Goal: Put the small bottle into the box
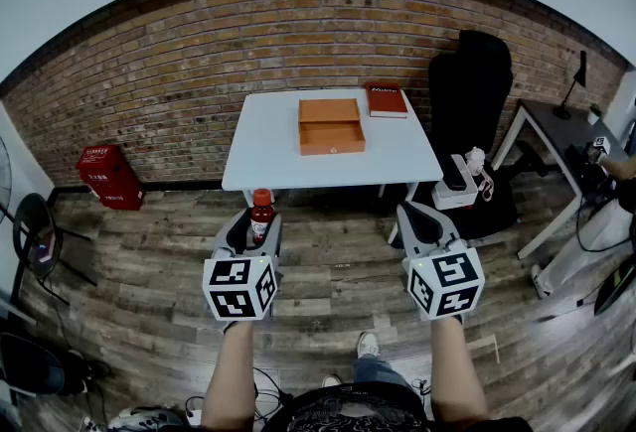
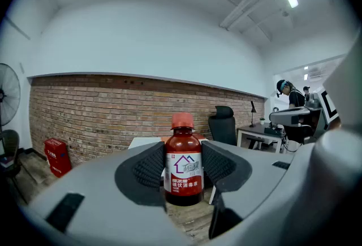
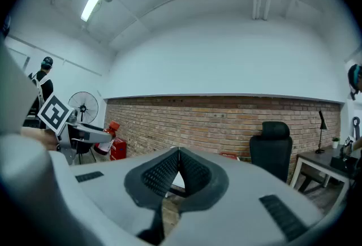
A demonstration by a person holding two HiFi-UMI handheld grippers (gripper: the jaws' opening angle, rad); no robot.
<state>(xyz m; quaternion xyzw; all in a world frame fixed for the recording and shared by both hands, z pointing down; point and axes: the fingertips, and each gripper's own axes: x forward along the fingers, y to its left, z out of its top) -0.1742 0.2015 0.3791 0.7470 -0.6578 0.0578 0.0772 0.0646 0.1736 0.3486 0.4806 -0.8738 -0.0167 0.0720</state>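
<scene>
Bottle (image 2: 183, 165) stands pinched between left gripper fingers (image 2: 149, 168).

A white worktop (image 1: 268, 147) stands against the brick wall on a wood-plank floor (image 1: 328, 271). Two things lie on it: an orange box (image 1: 331, 126), open, near the middle, and a red book (image 1: 386, 99) just beside it, toward the far right corner.

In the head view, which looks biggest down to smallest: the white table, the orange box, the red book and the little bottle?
1. Table
2. Box
3. Book and bottle: they look about alike, and the bottle is nearer the camera, so I won't rank them.
</scene>
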